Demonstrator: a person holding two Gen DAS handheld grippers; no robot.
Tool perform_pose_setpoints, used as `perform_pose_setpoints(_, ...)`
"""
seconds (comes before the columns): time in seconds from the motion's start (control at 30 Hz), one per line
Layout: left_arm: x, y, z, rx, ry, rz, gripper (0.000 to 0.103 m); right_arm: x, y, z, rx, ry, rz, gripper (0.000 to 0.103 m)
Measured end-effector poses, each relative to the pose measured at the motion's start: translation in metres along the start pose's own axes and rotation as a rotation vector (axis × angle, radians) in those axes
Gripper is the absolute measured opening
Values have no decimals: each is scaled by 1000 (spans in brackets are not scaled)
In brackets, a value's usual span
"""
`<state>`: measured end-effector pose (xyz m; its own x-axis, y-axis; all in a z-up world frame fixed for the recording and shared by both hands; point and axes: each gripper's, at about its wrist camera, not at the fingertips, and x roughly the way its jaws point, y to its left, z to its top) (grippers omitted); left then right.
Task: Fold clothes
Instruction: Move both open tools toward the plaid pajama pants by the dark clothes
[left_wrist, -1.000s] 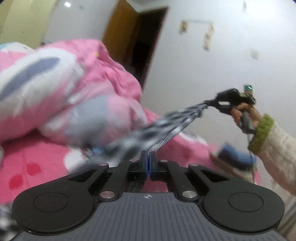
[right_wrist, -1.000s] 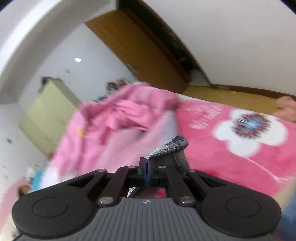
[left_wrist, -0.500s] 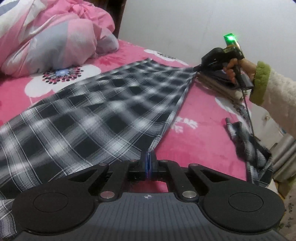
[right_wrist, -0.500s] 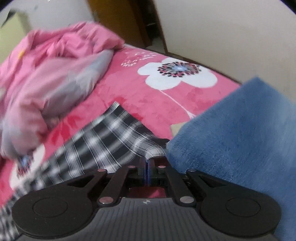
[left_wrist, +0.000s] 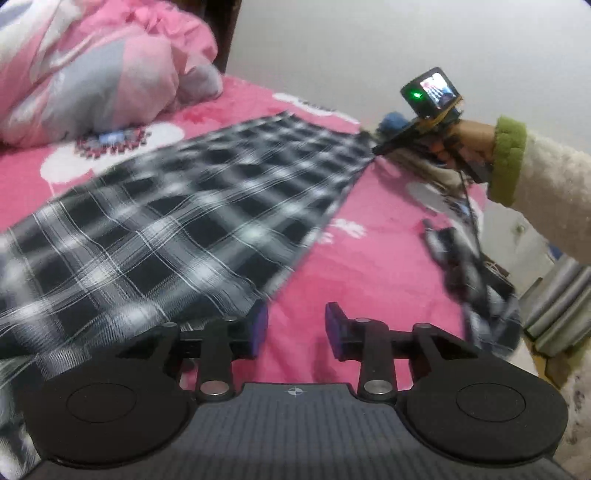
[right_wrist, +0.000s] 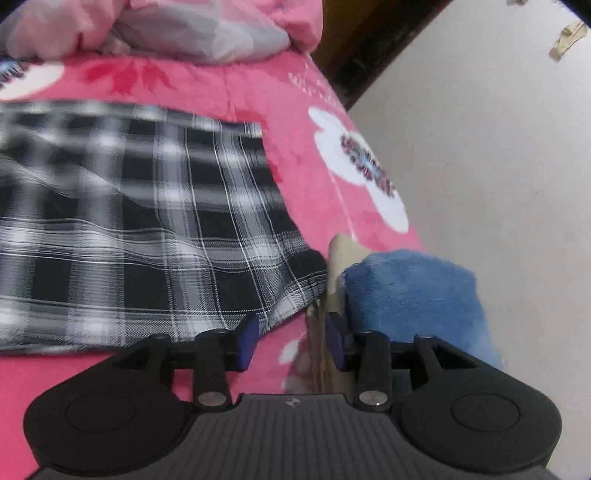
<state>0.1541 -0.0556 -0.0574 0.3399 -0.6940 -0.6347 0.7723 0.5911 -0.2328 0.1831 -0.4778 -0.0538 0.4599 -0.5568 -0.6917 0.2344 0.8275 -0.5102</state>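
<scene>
— Plaid, black and white: that is the garment (left_wrist: 192, 221) in hand, and it lies spread flat across the pink bedspread (left_wrist: 369, 266), filling the left and middle of the left wrist view. Where do we stand, would you say?

— Early, I think. It is laid out but I see no fold in it yet. The left gripper (left_wrist: 293, 328) sits at the lower middle of its frame with its jaws opening, only pink bedspread between them; the cloth's near corner lies just beside the left finger.

— And the other one?

— The right gripper (right_wrist: 291, 334) is opening too. The plaid's corner lies just left of its fingers, not pinched; a beige edge runs through the gap (whether the pads touch it I cannot tell). In the left wrist view it shows at the upper right, at the garment's far corner.

— What is left, then?

— All the folding of this piece, by my reading. A folded blue fleece (right_wrist: 413, 291) sits at the lower right of the right wrist view, perhaps already done, and another plaid item (left_wrist: 476, 280) hangs crumpled at the bed's right edge, probably waiting.
</scene>
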Motion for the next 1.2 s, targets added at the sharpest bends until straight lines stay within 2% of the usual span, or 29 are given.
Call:
perform_pose_setpoints(0.1,-28,-17,-12,18,-29,30,46,-30,-9,-6,39,-69,4,43)
perform_pose_setpoints(0.17,-50,-23,-21,19,-54,72,46,-59,-13,-9,71,-147,22,43)
perform_pose_setpoints(0.23,-70,-23,-29,10,-75,138,46,-92,-9,-11,78,-255,85,43)
perform_pose_setpoints(0.3,-87,-21,-36,16,-86,222,46,-130,7,-16,43,-376,190,43)
perform_pose_setpoints(0.37,-97,-18,-42,39,-79,327,46,-165,37,-23,-44,-485,328,42)
perform_pose_setpoints(0.43,-104,-11,-49,37,-67,410,46,-193,74,-29,-147,-554,465,40)
perform_pose_setpoints(0.57,-119,10,-63,-70,-102,483,46,-237,160,-41,-354,-641,710,38)
perform_pose_setpoints(0.67,-120,21,-72,-56,-109,575,46,-255,220,-46,-536,-712,793,33)
perform_pose_setpoints(0.73,-122,25,-76,-29,-102,634,46,-265,254,-47,-640,-757,797,29)
perform_pose_setpoints(0.83,-135,35,-85,-70,-118,682,46,-275,289,-41,-719,-793,827,27)
perform_pose_setpoints(0.93,-165,46,-101,-217,-206,750,46,-285,312,-34,-722,-807,867,27)
perform_pose_setpoints(1.03,-206,58,-127,-484,-316,822,46,-290,327,-12,-647,-794,929,27)
perform_pose_setpoints(1.13,-243,72,-159,-731,-423,834,47,-294,344,13,-568,-762,1018,27)
perform_pose_setpoints(1.2,-260,80,-179,-847,-470,845,48,-299,357,23,-537,-740,1069,27)
